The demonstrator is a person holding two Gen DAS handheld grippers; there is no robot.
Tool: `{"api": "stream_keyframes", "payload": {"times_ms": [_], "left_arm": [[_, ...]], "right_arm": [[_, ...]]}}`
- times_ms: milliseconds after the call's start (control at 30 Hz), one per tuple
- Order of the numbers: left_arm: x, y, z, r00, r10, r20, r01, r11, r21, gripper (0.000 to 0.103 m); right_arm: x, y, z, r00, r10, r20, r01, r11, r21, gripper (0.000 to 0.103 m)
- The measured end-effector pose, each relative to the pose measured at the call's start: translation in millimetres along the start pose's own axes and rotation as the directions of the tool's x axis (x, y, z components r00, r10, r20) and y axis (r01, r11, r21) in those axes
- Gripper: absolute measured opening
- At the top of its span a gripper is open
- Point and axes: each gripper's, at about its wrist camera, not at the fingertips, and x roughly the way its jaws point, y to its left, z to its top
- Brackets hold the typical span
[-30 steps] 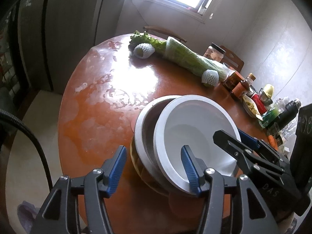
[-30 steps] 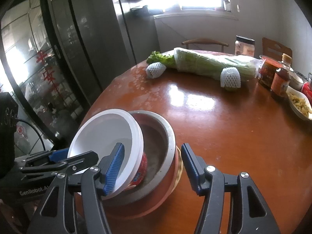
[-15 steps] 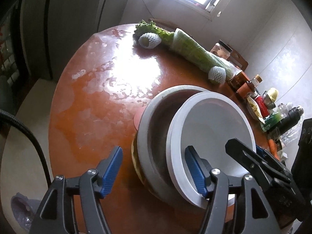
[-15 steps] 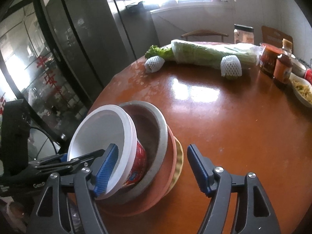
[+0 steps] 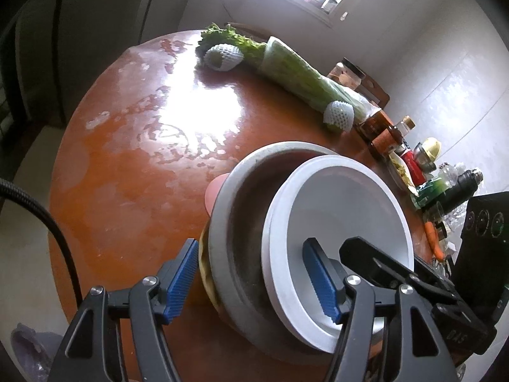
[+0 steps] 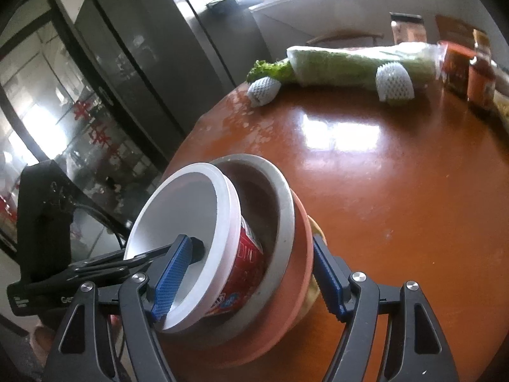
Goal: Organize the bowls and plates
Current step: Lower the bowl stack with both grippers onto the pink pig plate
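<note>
A white paper bowl (image 5: 346,213) with a red printed side (image 6: 245,273) leans tilted inside a grey bowl (image 5: 241,210). The grey bowl (image 6: 283,203) sits on a salmon plate (image 6: 286,328) over a yellow plate (image 5: 205,270). My left gripper (image 5: 254,281) is open; its fingers straddle the near rims of the grey and white bowls. My right gripper (image 6: 248,277) is open, with one finger inside the white bowl and one finger outside the salmon plate. Each gripper's black body shows in the other's view.
The stack stands near the front edge of a round brown table (image 5: 133,146). Wrapped celery (image 5: 305,79) and two foam-netted fruits (image 5: 219,55) lie at the far side. Jars and bottles (image 5: 407,156) crowd the right edge. Dark cabinets (image 6: 133,63) stand left.
Both grippers have moved in closer over the stack and stayed open. The white bowl stays tilted in the grey bowl.
</note>
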Motion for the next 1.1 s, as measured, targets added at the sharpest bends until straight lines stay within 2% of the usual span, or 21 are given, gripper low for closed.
{"api": "stream_keyframes", "payload": {"times_ms": [1100], "left_arm": [[27.2,-49.3,2.1,0.999,0.015,-0.036,-0.011,0.996,0.087,0.066]], "right_arm": [[-30.6,-39.3,-8.4,0.999,-0.028,0.040,0.026,0.998,0.054,0.076]]}}
